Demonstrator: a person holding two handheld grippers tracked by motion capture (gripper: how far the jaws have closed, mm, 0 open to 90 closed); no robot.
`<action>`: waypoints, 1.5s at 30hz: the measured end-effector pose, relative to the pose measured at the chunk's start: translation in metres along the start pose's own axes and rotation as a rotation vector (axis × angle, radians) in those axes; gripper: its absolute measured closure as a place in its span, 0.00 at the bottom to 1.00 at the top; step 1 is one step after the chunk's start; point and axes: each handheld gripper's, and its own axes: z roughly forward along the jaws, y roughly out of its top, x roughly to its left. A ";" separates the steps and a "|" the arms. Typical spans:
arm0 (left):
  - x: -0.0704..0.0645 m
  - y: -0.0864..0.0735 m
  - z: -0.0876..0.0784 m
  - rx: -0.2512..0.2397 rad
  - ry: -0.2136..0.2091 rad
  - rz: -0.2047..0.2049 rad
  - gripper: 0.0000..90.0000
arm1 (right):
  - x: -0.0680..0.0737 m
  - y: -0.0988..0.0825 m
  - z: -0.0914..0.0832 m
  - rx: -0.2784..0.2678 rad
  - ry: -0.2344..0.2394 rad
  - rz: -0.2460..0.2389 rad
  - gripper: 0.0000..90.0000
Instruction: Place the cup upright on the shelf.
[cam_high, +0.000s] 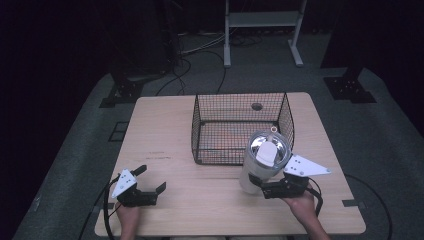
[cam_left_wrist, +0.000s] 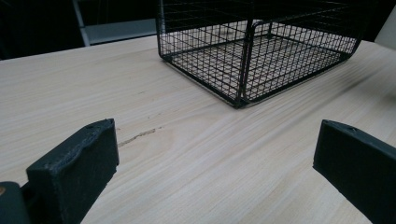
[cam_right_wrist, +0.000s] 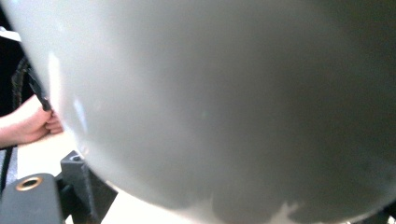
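Two grippers work near the front edge of a pale wooden table (cam_high: 165, 135). The left gripper (cam_high: 150, 181) rests low at the front left, its jaws spread wide with bare wood between them; in the left gripper view the stretch of table ahead of it runs open up to the wire basket (cam_left_wrist: 252, 51). The right gripper (cam_high: 261, 186) is at the front right, closed on the lower body of a tall white tumbler (cam_high: 260, 162), which stands upright just in front of the basket's near wall, its clear lid and shiny inside facing up. From above, the tumbler's top overlaps the basket's front right corner, so whether the two touch cannot be told. The basket (cam_high: 240, 127) sits at the table's middle, toward the back, with open wood on its left and a narrower strip on its right.

In the right gripper view the tumbler's white wall (cam_right_wrist: 224, 102) is so close that it blurs and covers nearly everything; one jaw peeks out at lower left, and the other hand (cam_right_wrist: 28, 123) shows at the left edge. The person's forearms are cut off by the bottom of the high view.
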 end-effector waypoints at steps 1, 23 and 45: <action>0.000 0.000 0.000 0.000 0.000 0.000 0.00 | 0.000 0.000 0.000 0.000 0.000 0.000 0.10; 0.001 0.000 0.000 0.001 0.000 -0.001 0.00 | -0.007 0.054 0.017 -0.016 0.046 -0.045 0.10; 0.001 0.000 0.000 -0.002 -0.002 -0.004 0.00 | -0.033 0.095 0.053 -0.031 0.001 -0.036 0.10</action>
